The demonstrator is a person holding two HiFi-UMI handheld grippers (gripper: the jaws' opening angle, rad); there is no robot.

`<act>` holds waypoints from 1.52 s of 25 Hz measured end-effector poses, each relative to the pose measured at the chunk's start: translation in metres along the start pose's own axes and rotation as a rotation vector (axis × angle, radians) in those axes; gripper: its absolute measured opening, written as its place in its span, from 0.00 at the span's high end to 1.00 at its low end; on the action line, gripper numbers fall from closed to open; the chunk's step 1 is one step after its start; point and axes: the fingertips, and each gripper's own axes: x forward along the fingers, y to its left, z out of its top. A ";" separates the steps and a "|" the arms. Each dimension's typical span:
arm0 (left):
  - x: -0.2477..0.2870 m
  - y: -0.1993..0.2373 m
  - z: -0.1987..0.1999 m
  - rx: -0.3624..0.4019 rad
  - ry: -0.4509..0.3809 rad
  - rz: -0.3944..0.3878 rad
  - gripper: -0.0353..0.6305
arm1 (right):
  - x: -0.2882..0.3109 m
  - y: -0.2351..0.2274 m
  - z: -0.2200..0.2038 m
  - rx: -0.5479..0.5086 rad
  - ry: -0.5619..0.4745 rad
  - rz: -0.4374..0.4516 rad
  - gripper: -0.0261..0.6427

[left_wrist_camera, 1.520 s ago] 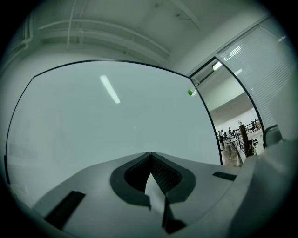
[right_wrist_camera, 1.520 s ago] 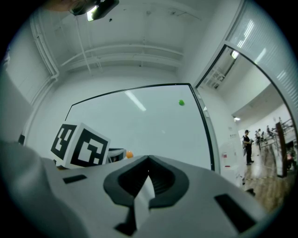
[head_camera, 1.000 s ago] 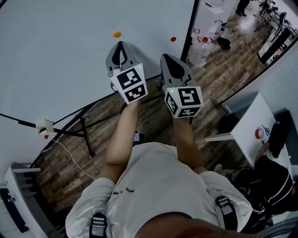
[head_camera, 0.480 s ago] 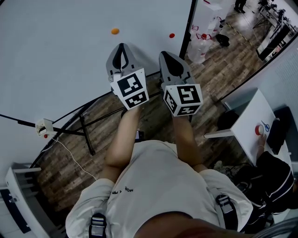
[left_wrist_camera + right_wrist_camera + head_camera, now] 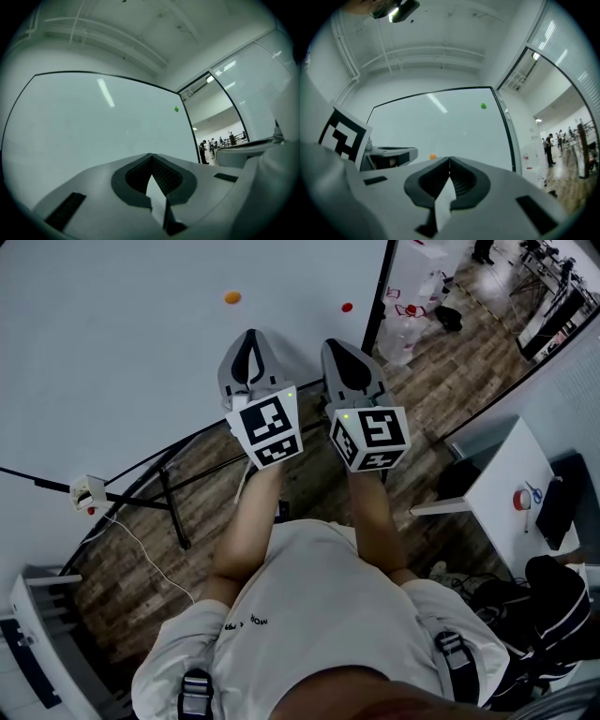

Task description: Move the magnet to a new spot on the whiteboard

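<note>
Whiteboard (image 5: 122, 352): big, black-framed, on a dark stand; fills upper left of head view and sits straight ahead in both gripper views.
Orange magnet (image 5: 232, 297): on the board, past the L gripper's tip in head view, clear gap btwn them. In R gripper view it peeks just over the jaw housing (image 5: 433, 156).
Red magnet (image 5: 347, 307): on the board near its right frame edge, beyond the R gripper's tip, not touching.
Green magnet (image 5: 176, 108): high on the board, close to the right frame; also seen in R gripper view (image 5: 483, 106).
Task magnet: which of the three it is can't be told; all three sit on the board, none held.
L gripper (image 5: 249, 337): jaws closed tip to tip, nothing btwn them (image 5: 151, 154); points at the board, short of it.
R gripper (image 5: 335, 343): jaws meet at the tips, nothing held (image 5: 450, 159); just beside the L gripper, roughly parallel, also aimed at the board.
Marker cubes: one on each gripper's rear; L cube (image 5: 267, 427), R cube (image 5: 370, 439).
Person: white shirt (image 5: 319, 615), both forearms stretched fwd to the grippers.
Floor (image 5: 141, 568): wood planks under the board's stand.
White table (image 5: 506, 484): off to the right, well apart from the board.
</note>
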 end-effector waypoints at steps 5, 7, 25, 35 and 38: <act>-0.009 -0.004 0.002 -0.006 -0.010 -0.025 0.94 | -0.002 0.000 0.001 -0.002 -0.005 -0.002 0.94; -0.013 -0.006 0.002 -0.005 -0.008 -0.038 0.94 | -0.004 0.000 0.002 -0.004 -0.007 -0.003 0.94; -0.030 -0.032 0.003 0.003 -0.031 -0.151 0.94 | -0.008 -0.001 0.001 -0.010 0.000 -0.001 0.94; -0.032 -0.036 0.002 0.013 -0.036 -0.155 0.94 | -0.009 -0.003 -0.003 -0.010 0.005 -0.001 0.94; -0.036 -0.035 0.006 0.032 -0.046 -0.149 0.94 | -0.010 0.000 -0.003 -0.015 0.003 -0.001 0.94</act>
